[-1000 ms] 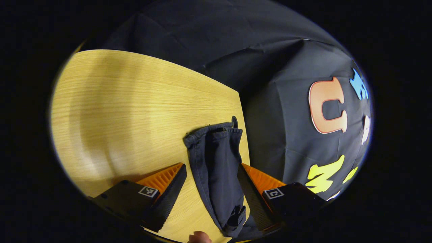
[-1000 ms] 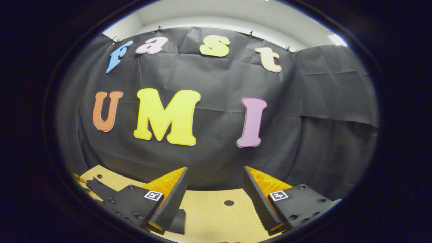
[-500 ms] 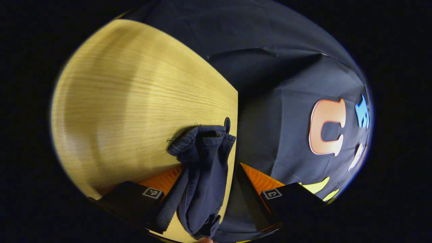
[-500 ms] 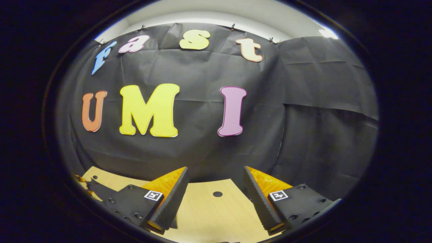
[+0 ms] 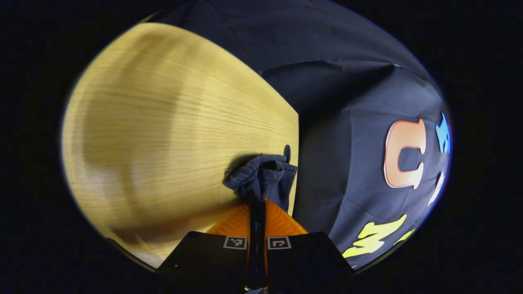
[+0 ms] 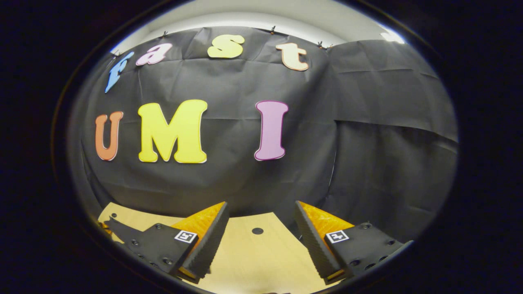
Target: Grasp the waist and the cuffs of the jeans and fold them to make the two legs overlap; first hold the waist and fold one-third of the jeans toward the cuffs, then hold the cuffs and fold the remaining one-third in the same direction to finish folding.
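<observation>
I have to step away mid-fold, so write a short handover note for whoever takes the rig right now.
Left claw: shut on the jeans, pinching a bunched end by the table's far edge, next to a small black hole.
Right claw: open, empty, above bare table facing the wall.
Done: one end gripped. I cannot tell whether it is waist or cuffs, or how far folding has got.
Left: check the fold stage, grip with the right claw, finish the folds.

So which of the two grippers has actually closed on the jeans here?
The left gripper: its fingers are pinched together on the jeans. The right gripper is spread open above bare table.
</observation>
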### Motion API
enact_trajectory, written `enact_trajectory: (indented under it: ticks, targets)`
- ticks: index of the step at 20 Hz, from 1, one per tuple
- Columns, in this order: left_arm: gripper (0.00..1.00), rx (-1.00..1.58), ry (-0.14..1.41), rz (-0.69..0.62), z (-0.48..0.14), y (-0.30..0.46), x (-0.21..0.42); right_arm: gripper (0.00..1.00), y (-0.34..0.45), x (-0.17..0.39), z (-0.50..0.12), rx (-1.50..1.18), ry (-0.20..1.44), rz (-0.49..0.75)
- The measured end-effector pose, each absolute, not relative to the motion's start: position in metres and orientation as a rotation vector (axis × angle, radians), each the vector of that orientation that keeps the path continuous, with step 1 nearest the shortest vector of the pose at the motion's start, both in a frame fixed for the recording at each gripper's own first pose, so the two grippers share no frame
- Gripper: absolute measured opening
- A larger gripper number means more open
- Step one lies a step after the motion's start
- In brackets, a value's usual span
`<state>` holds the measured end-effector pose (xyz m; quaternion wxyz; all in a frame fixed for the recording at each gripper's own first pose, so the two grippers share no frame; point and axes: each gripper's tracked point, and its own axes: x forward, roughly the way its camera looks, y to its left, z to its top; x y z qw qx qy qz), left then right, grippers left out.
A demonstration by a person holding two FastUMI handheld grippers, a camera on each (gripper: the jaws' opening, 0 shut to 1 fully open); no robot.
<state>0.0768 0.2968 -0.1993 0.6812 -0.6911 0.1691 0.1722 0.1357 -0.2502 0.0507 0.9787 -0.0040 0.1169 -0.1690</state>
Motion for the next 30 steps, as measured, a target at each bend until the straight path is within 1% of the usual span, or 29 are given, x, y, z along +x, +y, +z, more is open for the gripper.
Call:
enact_trajectory:
  ticks: [3,6,9,13,16,23,30]
  targets:
    - [0.04,-1.437,0.368,0.355,-0.173,0.296,0.075,0.99,-0.248,0.135,0.047,0.021,0.247,-0.330]
    - [0.04,-1.309,0.343,0.295,-0.138,0.289,0.078,0.99,-0.243,0.136,0.049,0.019,0.251,-0.308]
    - [0.04,-1.218,0.301,0.225,-0.092,0.270,0.090,0.98,-0.240,0.133,0.054,0.004,0.241,-0.289]
    - [0.04,-1.051,0.278,0.137,-0.051,0.235,0.095,0.99,-0.243,0.128,0.056,0.007,0.239,-0.279]
    - [0.04,-0.978,0.251,0.064,-0.016,0.206,0.097,0.99,-0.250,0.122,0.056,0.008,0.242,-0.284]
    - [0.04,-0.807,0.245,-0.087,0.027,0.123,0.103,0.99,-0.276,0.103,0.060,0.026,0.242,-0.317]
    - [0.04,-0.539,0.277,-0.271,0.040,0.013,0.117,0.98,-0.298,0.082,0.060,0.031,0.242,-0.364]
